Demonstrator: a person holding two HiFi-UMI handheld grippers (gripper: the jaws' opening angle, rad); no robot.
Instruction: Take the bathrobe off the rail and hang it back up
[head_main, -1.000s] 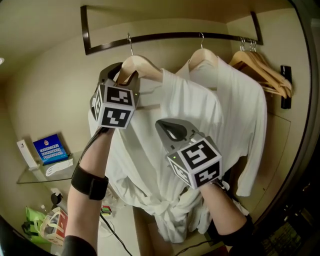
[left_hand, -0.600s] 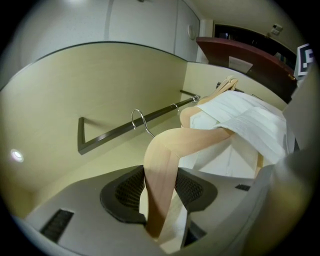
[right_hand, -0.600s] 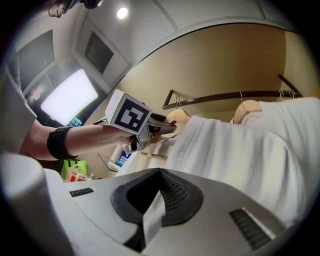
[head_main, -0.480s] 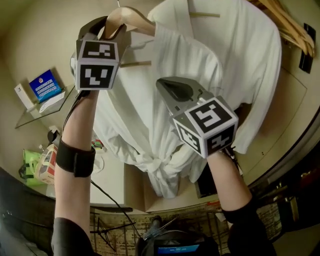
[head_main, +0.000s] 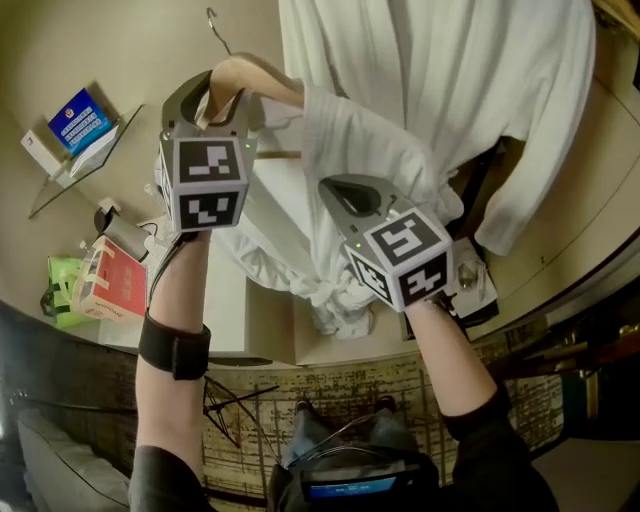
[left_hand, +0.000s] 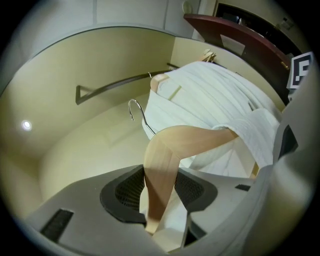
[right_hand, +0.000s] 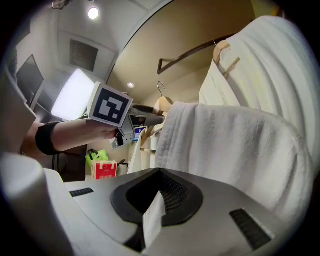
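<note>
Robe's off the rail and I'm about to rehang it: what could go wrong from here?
The left gripper clamps only one arm of the hanger, so it could swing and its hook miss the rail. The right gripper pinches just a thin fold of the bathrobe; the cloth might pull free and slide off the hanger.

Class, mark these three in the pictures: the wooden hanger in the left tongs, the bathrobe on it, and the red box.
wooden hanger (left_hand: 167, 150), left gripper view, on its bare wooden arm.
bathrobe (right_hand: 225, 145), right gripper view, on the towelling fold.
red box (head_main: 108, 288), head view, on its red face.
</note>
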